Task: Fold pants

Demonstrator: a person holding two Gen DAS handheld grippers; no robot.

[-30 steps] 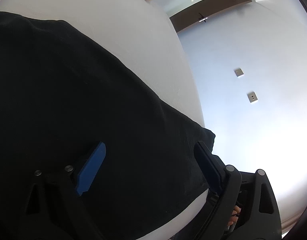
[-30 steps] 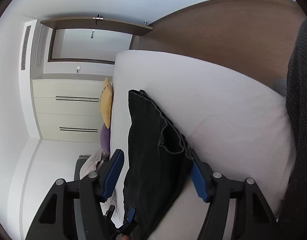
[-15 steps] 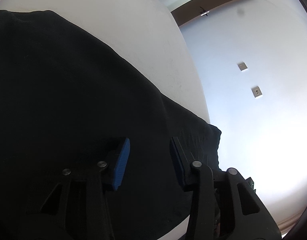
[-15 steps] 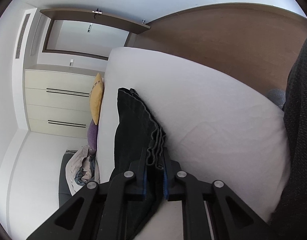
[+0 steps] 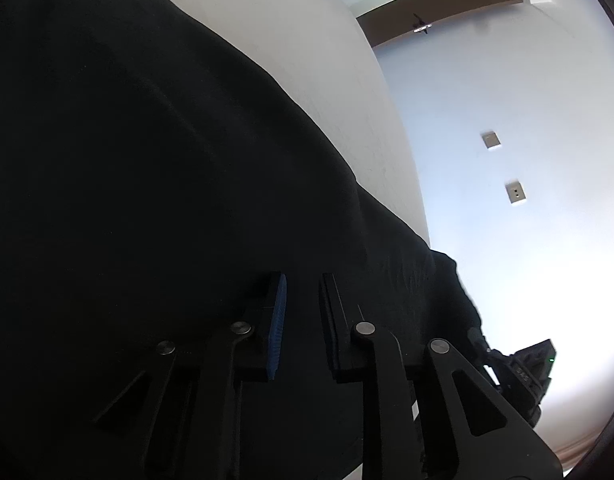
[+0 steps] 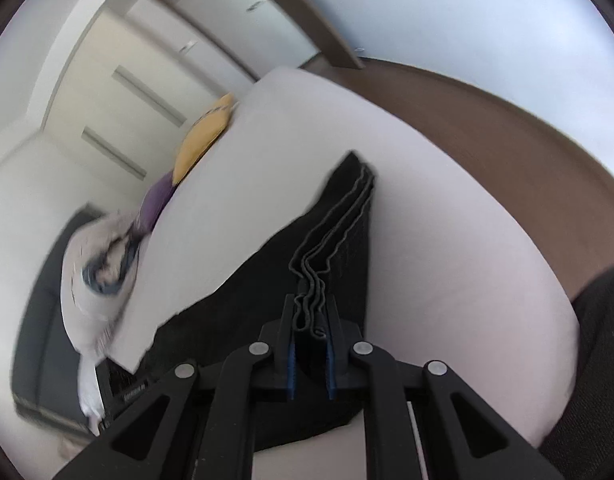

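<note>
both claws clamp black pants (image 6: 339,216) on white bed (image 6: 447,216).

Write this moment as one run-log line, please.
task: fold pants | left hand-held gripper: closing on black pants | right hand-held gripper: shut on pants edge | surface: white bed
</note>
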